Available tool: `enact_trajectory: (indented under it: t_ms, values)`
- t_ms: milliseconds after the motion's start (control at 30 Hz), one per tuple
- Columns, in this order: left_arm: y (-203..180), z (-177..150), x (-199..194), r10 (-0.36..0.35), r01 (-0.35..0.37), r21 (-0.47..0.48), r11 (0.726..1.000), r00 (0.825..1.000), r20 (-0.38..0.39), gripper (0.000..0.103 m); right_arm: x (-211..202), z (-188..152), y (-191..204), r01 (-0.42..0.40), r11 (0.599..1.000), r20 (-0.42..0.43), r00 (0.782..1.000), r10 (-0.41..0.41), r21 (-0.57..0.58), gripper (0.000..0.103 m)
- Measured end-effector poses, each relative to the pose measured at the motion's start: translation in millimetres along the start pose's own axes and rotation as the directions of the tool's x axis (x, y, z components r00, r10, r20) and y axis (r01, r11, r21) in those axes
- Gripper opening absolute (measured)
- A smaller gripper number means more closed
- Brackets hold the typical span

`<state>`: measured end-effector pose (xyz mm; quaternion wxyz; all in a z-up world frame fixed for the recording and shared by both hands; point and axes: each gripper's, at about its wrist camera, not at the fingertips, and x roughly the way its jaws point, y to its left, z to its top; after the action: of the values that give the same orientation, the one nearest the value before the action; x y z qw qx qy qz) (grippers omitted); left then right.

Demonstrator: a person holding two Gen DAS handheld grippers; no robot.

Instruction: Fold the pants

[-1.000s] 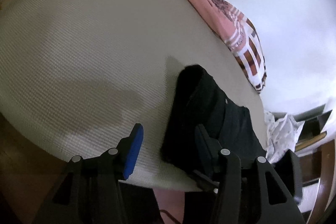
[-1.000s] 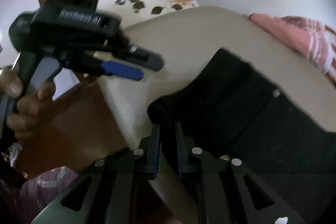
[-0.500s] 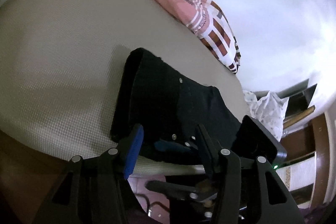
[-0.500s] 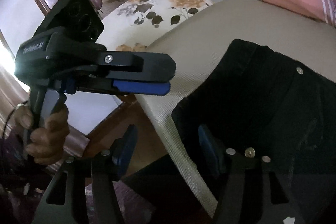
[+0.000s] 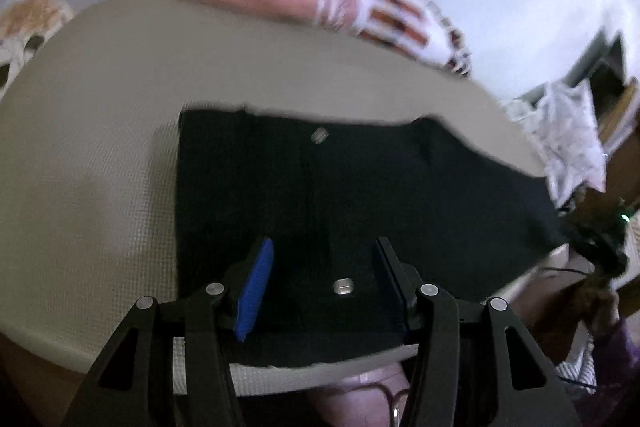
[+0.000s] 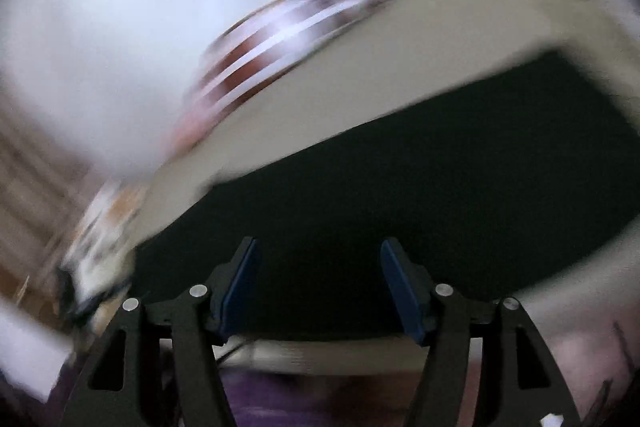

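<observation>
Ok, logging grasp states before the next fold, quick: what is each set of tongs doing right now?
Left tongs: open, holding nothing, over the black pants.
Right tongs: open, holding nothing, over the pants too.

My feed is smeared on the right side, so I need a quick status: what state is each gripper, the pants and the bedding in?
left gripper: open, holding nothing, over the pants.
right gripper: open, holding nothing, over the pants; view motion-blurred.
black pants: spread flat on the mat, near edge close to the mat's edge; fold state unclear.
beige mat: lying flat under the pants.
pink striped blanket: bunched at the far side.
</observation>
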<state>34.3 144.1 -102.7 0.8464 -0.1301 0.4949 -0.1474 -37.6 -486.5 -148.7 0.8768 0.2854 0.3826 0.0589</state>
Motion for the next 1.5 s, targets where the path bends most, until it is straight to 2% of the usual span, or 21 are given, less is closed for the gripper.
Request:
enact_trajectory:
  t_ms: [33, 100, 133, 200, 300, 367, 467, 600, 667, 800, 900, 1000, 1067, 1100, 1133, 1367, 1500]
  values:
    - [4.8, -0.7, 5.0, -0.014, 0.014, -0.024, 1.000, 1.000, -0.009, 0.052, -18.7, 3.6, -29.5, 0.057, 0.997, 0.043, 0.997, -0.059, 0.045, 0.061]
    - [14.3, -3.1, 5.9, -0.040, 0.042, -0.069, 0.997, 0.999, 0.020, 0.052, -54.8, 6.4, -94.4, 0.096, 0.977, 0.105, 0.988, -0.117, 0.193, 0.061]
    - [14.8, -3.2, 4.9, -0.041, 0.043, -0.073, 0.996, 0.999, 0.028, 0.052, -70.0, 4.6, -127.0, 0.069, 0.956, 0.137, 0.984, -0.112, 0.286, 0.061]
    - [13.0, -3.8, 4.9, -0.024, 0.026, -0.066, 0.997, 0.999, 0.024, 0.052, -86.3, 1.7, -169.3, -0.010, 0.919, 0.186, 0.980, -0.069, 0.394, 0.061]
    - [8.3, -4.5, 4.8, 0.003, -0.001, -0.060, 0.998, 1.000, 0.029, 0.052, -88.8, -0.7, -198.7, -0.144, 0.871, 0.263, 0.965, 0.017, 0.470, 0.061]
    - [5.2, -4.2, 5.8, 0.020, -0.019, -0.059, 0.998, 0.999, 0.025, 0.052, -83.9, 1.4, -209.0, -0.163, 0.859, 0.271, 0.962, 0.029, 0.486, 0.061]
    - [2.0, -2.5, 6.3, 0.039, -0.038, -0.063, 0.997, 0.999, 0.020, 0.052, -70.5, 2.6, -212.6, -0.173, 0.848, 0.261, 0.964, 0.042, 0.500, 0.059]
    - [2.3, -2.0, 6.3, 0.044, -0.042, -0.079, 0.996, 0.999, 0.024, 0.052, -63.6, -0.8, -209.5, -0.226, 0.823, 0.286, 0.955, 0.081, 0.521, 0.061]
    - [2.7, -1.8, 6.8, 0.041, -0.038, -0.090, 0.995, 0.999, 0.029, 0.052, -56.6, -0.1, -203.5, -0.237, 0.828, 0.277, 0.955, 0.104, 0.508, 0.060]
    - [4.7, -2.6, 6.5, 0.036, -0.031, -0.107, 0.994, 0.998, 0.042, 0.052, -44.1, 1.2, -196.9, -0.221, 0.844, 0.261, 0.960, 0.100, 0.489, 0.045]
    - [2.4, -2.3, 7.9, 0.047, -0.044, -0.090, 0.995, 0.998, 0.040, 0.052, -38.1, 4.9, -196.8, -0.221, 0.849, 0.261, 0.960, 0.102, 0.479, 0.043]
    - [0.8, -2.7, 8.0, 0.052, -0.049, -0.077, 0.996, 0.998, 0.043, 0.054, -32.1, 8.2, -193.0, -0.193, 0.864, 0.242, 0.967, 0.086, 0.465, 0.034]
    - [0.1, -3.3, 8.2, 0.052, -0.048, -0.073, 0.996, 0.998, 0.046, 0.055, -26.8, 10.3, -189.0, -0.179, 0.868, 0.219, 0.972, 0.084, 0.464, 0.026]
    - [-0.5, -3.2, 8.5, 0.052, -0.049, -0.070, 0.996, 0.998, 0.047, 0.056, -23.9, 10.9, -187.0, -0.152, 0.873, 0.196, 0.978, 0.066, 0.463, 0.012]
    - [-0.9, -3.2, 8.8, 0.053, -0.049, -0.067, 0.997, 0.997, 0.048, 0.056, -21.4, 11.4, -185.8, -0.120, 0.878, 0.173, 0.984, 0.043, 0.462, 0.009]
    - [-3.6, -1.8, 7.3, 0.053, -0.051, -0.045, 0.998, 0.997, 0.050, 0.056, -24.7, 13.6, -182.3, -0.106, 0.872, 0.164, 0.986, 0.030, 0.479, 0.008]
    - [-8.9, 2.0, -4.9, 0.041, -0.036, -0.049, 0.998, 0.994, 0.099, 0.056, -27.5, 19.9, -167.7, -0.121, 0.879, 0.176, 0.983, 0.043, 0.461, 0.009]
